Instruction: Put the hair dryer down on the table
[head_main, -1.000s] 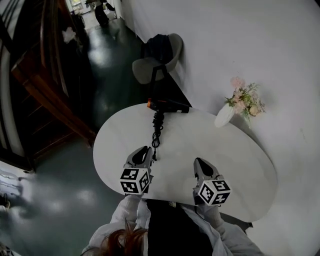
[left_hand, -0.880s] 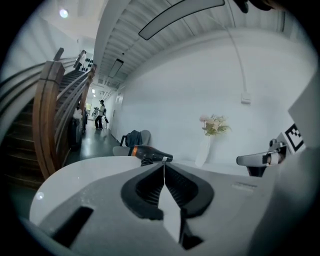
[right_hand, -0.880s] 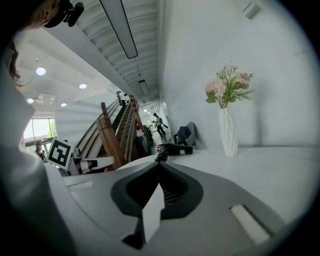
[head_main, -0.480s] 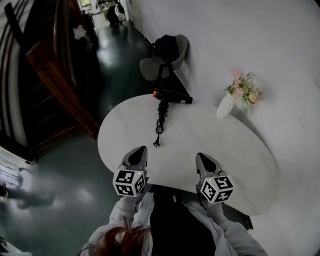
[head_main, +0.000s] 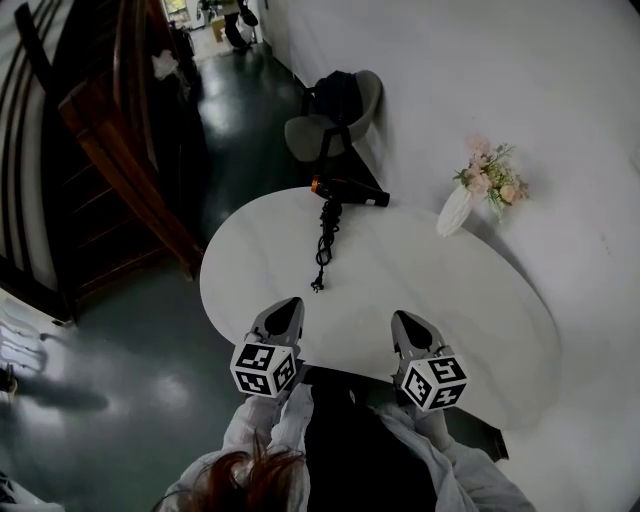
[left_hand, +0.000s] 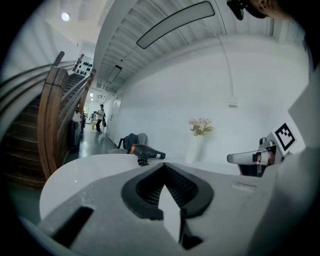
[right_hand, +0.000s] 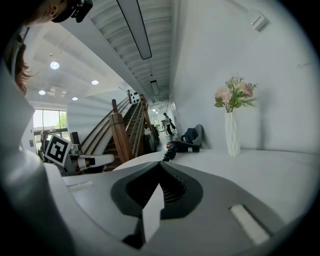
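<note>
Hair dryer (head_main: 350, 192) on table (head_main: 430, 280), flowers (head_main: 490, 178) in vase (head_main: 452, 212), left tongs (head_main: 287, 308) and right tongs (head_main: 405, 322) closed, empty.

Bright even indoor light, fisheye-warped edges, dark vignetted corners, soft shadows

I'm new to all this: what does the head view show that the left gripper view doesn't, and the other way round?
Only the head view: the whole oval table from above, the left gripper and right gripper over its near edge, and the person's sleeves. Only the left gripper view: the ceiling light strip, and that gripper's jaws close up, shut with nothing between them. Both: the hair dryer lying at the table's far edge, the vase of flowers, the chair and the wooden staircase.
</note>
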